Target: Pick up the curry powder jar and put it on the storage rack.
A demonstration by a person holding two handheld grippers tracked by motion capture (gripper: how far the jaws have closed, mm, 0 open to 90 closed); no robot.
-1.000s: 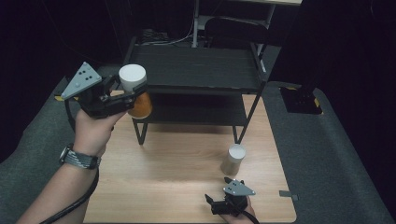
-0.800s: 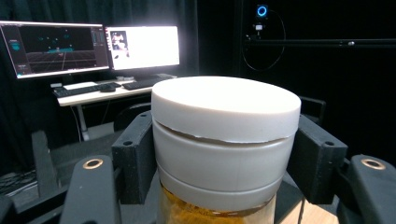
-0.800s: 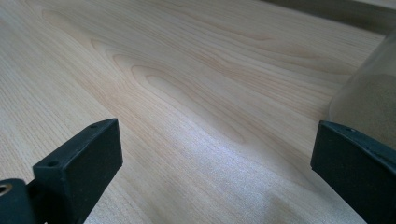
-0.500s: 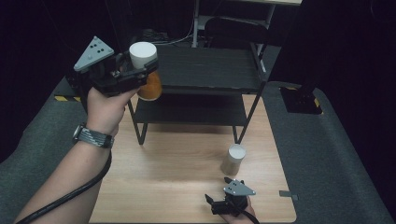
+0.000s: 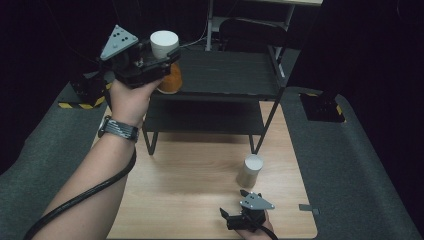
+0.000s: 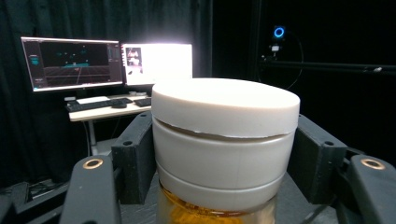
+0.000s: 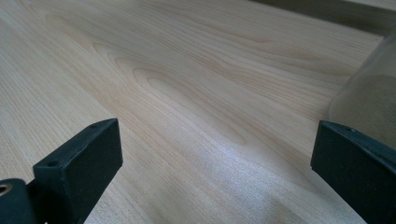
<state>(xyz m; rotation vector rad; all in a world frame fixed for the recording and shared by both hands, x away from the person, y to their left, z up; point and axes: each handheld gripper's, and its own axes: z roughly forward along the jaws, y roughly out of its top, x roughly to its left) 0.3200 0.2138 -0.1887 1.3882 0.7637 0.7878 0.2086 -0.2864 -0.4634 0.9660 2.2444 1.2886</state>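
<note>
A jar with a white lid point(image 5: 164, 42) and amber contents is held in the air by my left gripper point(image 5: 162, 59), at the left front corner of a black two-shelf rack point(image 5: 225, 75) and about level with its top shelf. In the left gripper view both pads point(image 6: 135, 158) press on the sides of the jar's lid point(image 6: 224, 135). A second white-lidded jar point(image 5: 250, 171) with tan contents stands on the wooden table point(image 5: 190, 185). My right gripper point(image 5: 234, 206) rests low near the table's front edge, open, with bare wood between its jaws point(image 7: 219, 163) and that jar point(image 7: 369, 93) just outside its right jaw.
The rack has a lower shelf point(image 5: 205, 117) over the far half of the table. Grey padded mats point(image 5: 360, 165) flank the table. Small black boxes with yellow stripes sit at the left point(image 5: 82, 95) and right point(image 5: 322, 107). Monitors point(image 6: 107, 63) on a desk show behind the held jar.
My left hand has carried the amber jar up and rightward, from beside the rack's lower level to its top shelf's left corner. The right gripper and tan jar have not moved.
</note>
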